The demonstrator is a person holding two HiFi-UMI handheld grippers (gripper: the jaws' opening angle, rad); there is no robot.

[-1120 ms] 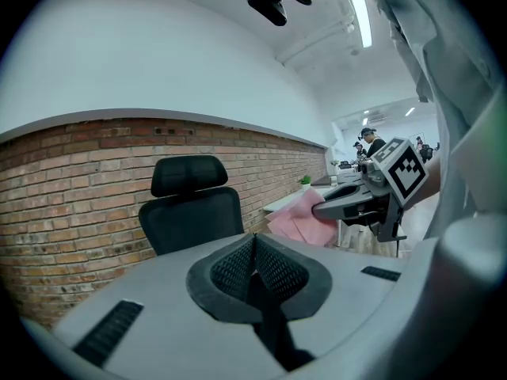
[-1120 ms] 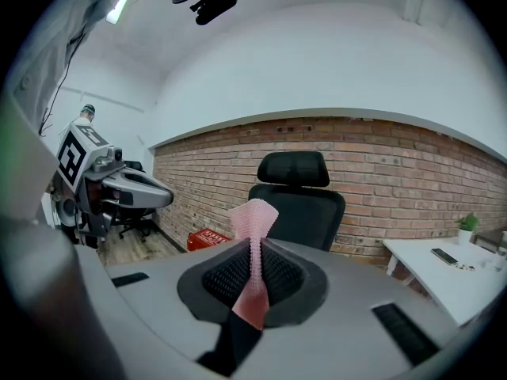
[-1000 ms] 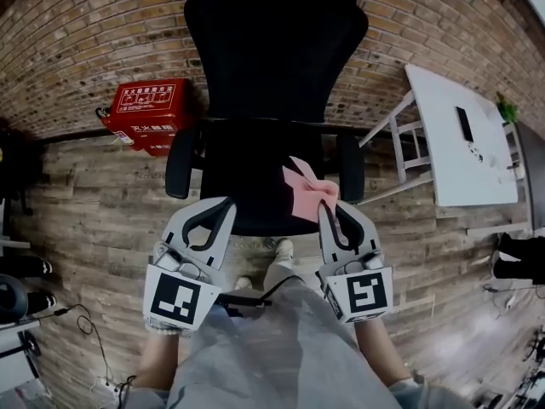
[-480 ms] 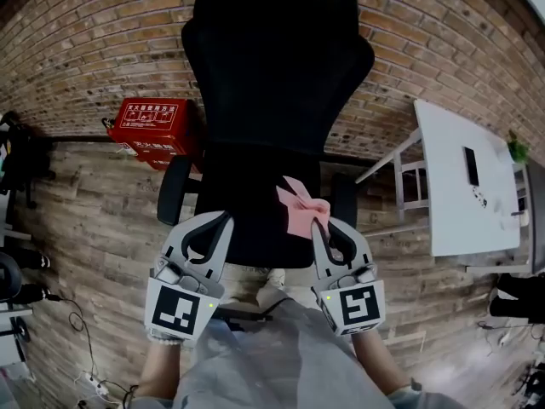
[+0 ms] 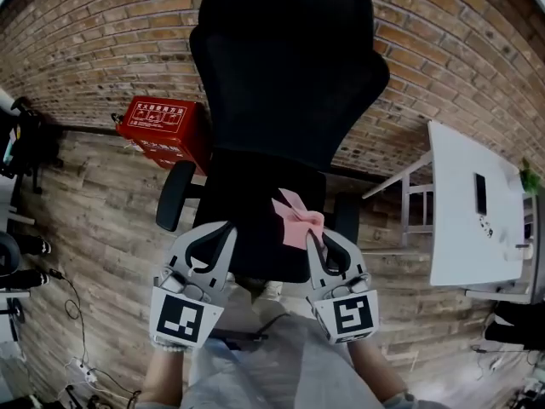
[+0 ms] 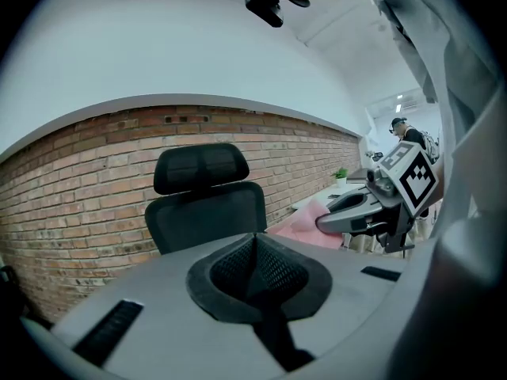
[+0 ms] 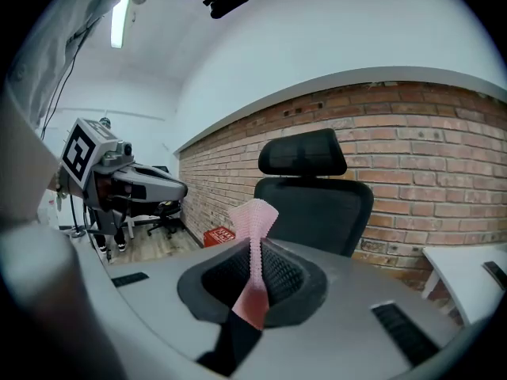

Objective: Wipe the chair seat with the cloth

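Note:
A black office chair [image 5: 281, 66] faces me, its seat [image 5: 247, 194] just below my hands. My right gripper [image 5: 313, 240] is shut on a pink cloth [image 5: 296, 221], which sticks up from its tips over the right front part of the seat. In the right gripper view the cloth [image 7: 255, 226] stands pinched between the pads, in front of the chair back [image 7: 317, 196]. My left gripper [image 5: 221, 231] hangs over the seat's left front edge. Its jaws are shut with nothing between them [image 6: 254, 244]. The right gripper [image 6: 372, 210] and cloth [image 6: 305, 229] show beside it.
A red box [image 5: 162, 126] lies on the wooden floor against the brick wall, left of the chair. A white table [image 5: 473, 203] stands at the right. Armrests [image 5: 173, 196] flank the seat. Cables lie on the floor at the lower left.
The head view has shifted and the chair now looks larger and lower in frame. Both grippers stay at the seat's front, and the right one still holds the cloth.

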